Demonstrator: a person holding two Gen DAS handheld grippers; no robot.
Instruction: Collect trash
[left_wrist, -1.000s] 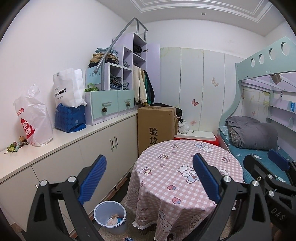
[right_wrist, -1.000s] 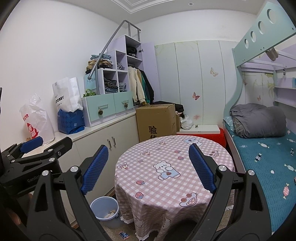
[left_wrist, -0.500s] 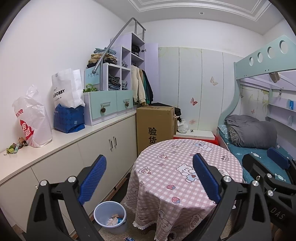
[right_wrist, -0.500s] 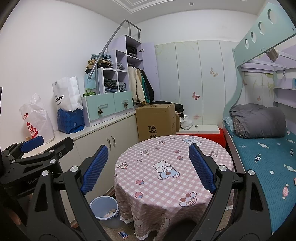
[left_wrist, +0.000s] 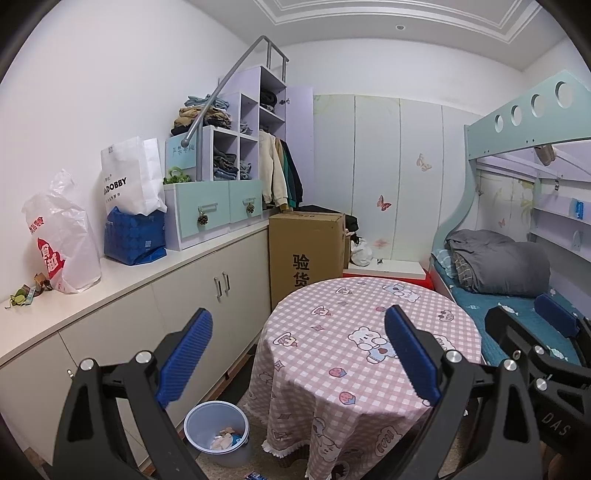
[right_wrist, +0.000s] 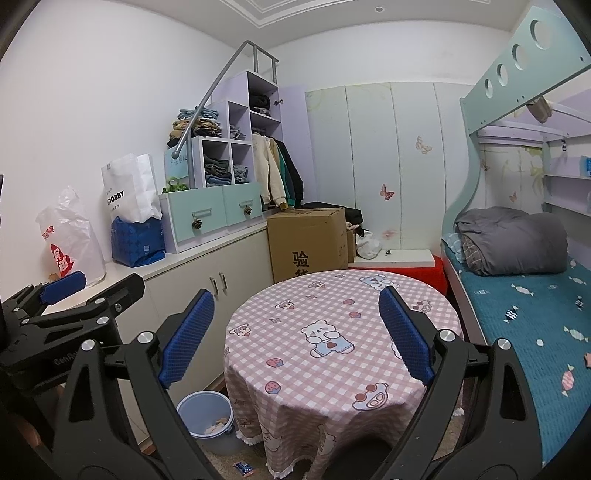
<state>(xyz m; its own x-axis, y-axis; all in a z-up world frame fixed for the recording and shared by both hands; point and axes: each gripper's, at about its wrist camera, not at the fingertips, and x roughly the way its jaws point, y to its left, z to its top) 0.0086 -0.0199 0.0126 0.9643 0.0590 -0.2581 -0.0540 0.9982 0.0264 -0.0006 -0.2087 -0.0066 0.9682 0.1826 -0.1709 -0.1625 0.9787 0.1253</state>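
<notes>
A pale blue trash bin (left_wrist: 218, 435) with scraps inside stands on the floor left of the round table; it also shows in the right wrist view (right_wrist: 207, 421). A small blue wrapper (right_wrist: 244, 468) lies on the floor in front of the table, also at the bottom edge of the left wrist view (left_wrist: 256, 476). Small scraps (left_wrist: 27, 291) lie on the white counter at far left. My left gripper (left_wrist: 295, 354) is open and empty, held high over the table side. My right gripper (right_wrist: 295, 332) is open and empty beside it.
A round table (left_wrist: 369, 332) with a pink checked cloth fills the middle. A white counter (left_wrist: 147, 273) with cabinets runs along the left, holding plastic bags (left_wrist: 62, 236) and drawers. A cardboard box (left_wrist: 306, 254) stands behind the table. A bunk bed (right_wrist: 517, 295) lies right.
Both views have shifted slightly; the grippers stay open and hold nothing. Nothing in the room has moved.
</notes>
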